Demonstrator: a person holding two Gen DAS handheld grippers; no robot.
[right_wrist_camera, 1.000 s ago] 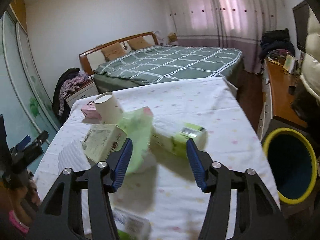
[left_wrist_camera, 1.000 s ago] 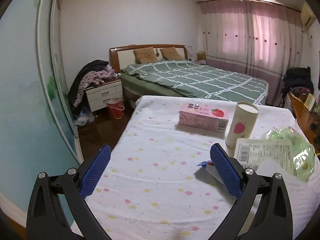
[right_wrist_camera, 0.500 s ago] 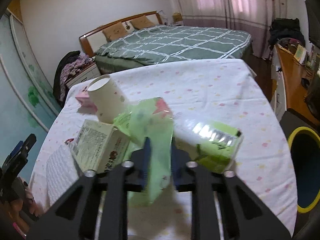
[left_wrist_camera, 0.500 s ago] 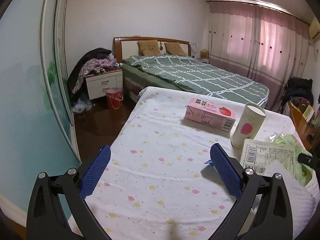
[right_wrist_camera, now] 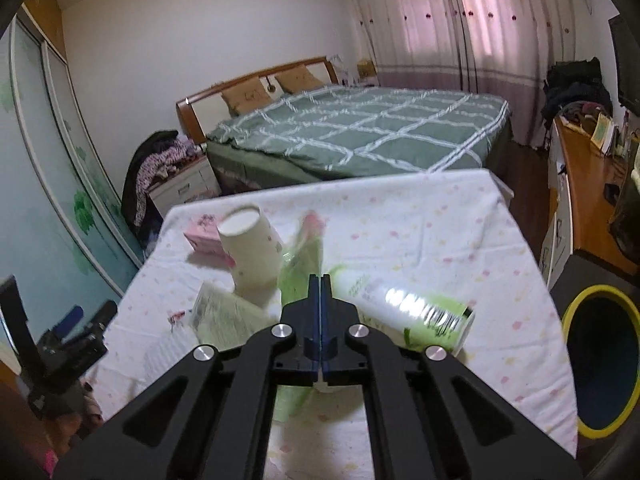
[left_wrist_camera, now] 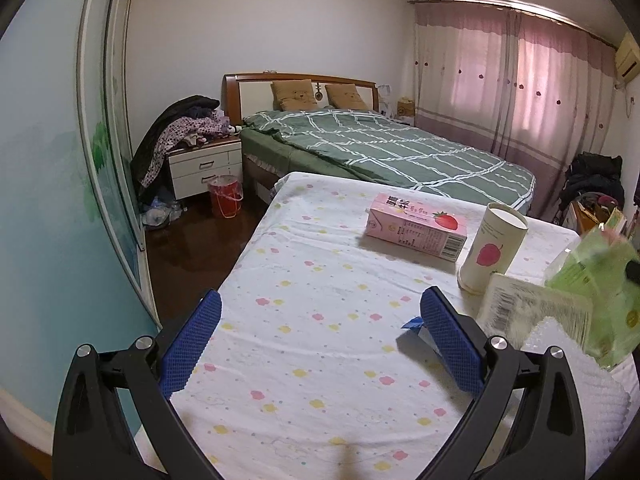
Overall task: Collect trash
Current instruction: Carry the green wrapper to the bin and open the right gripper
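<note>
While the left gripper (left_wrist_camera: 318,338) hangs with its 2 jaws wide apart over the table (left_wrist_camera: 320,360), the right gripper (right_wrist_camera: 321,286) is clamped on a green plastic wrapper (right_wrist_camera: 302,264) at 12 o'clock. Thin, limp and likely slippery, it seems best pinched at a bunched fold. The bin (right_wrist_camera: 600,364) waits at 3 o'clock.

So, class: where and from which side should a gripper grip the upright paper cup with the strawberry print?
Grip the paper cup mid-wall, approaching from its open near-left side. It stands upright and round, with the pink carton behind and wrappers to its right.
</note>
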